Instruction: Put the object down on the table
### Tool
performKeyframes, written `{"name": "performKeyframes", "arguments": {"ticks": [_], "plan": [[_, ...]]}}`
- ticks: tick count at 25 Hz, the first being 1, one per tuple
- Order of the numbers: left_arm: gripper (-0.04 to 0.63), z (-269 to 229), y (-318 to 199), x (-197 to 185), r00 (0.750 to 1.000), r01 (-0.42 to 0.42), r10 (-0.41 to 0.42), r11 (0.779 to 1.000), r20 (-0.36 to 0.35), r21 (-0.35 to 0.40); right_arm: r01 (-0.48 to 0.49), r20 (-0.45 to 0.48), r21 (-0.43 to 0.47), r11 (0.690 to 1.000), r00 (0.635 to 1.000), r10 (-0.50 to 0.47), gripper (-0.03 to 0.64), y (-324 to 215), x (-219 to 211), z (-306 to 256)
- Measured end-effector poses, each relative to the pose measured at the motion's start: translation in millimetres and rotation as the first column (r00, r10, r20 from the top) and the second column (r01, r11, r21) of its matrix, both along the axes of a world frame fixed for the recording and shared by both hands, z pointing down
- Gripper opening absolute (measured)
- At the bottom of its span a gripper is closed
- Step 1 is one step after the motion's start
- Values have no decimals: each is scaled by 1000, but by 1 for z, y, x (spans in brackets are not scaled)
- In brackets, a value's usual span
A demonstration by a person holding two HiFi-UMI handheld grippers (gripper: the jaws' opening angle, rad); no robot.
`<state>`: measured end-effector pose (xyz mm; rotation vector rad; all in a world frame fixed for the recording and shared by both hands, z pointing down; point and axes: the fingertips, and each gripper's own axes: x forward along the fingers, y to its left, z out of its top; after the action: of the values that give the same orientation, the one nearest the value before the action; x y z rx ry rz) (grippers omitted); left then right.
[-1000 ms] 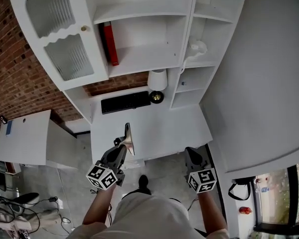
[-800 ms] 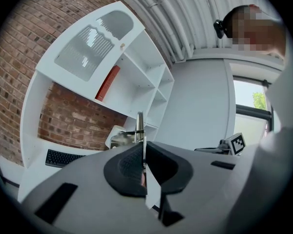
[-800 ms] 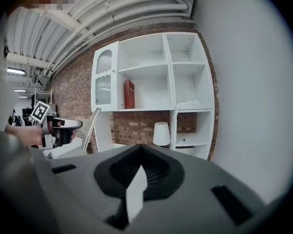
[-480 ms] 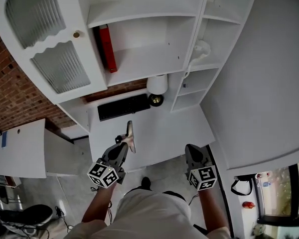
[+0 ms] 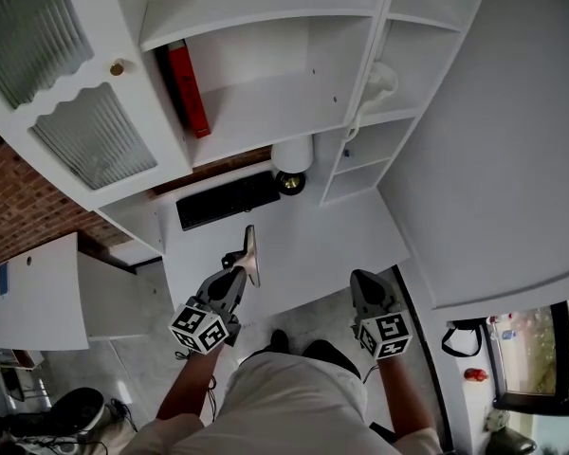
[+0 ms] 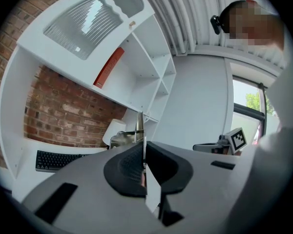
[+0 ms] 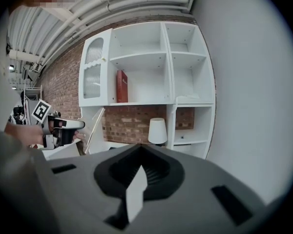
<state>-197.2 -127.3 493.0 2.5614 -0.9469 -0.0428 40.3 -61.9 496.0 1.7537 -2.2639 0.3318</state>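
Progress since 1 second ago: I've brought the left gripper [image 5: 237, 275] forward, fingers [image 6: 127, 165] clamped on the thin metal object [image 5: 251, 252], which juts ahead of them over the near counter [image 5: 313, 245], not yet down; the right gripper [image 5: 362, 281], fingers together and empty, rides alongside, so lowering remains.

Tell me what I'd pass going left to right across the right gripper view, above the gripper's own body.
Left gripper → thin flat object it holds → red book → white table lamp → plain white wall.
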Motion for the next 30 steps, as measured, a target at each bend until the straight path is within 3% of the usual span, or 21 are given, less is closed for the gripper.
{"name": "performKeyframes", "arguments": {"ticks": [12,30], "plan": [[-6,12,-26,34,999,44,-43,999,14,-26,46,9,-24,999,999,-46,3,-36,33,8],[-6,52,-78,133,995,91,-86,991,53,-102,137,40,-86,987,990,-134,3,-93,113,37]]}}
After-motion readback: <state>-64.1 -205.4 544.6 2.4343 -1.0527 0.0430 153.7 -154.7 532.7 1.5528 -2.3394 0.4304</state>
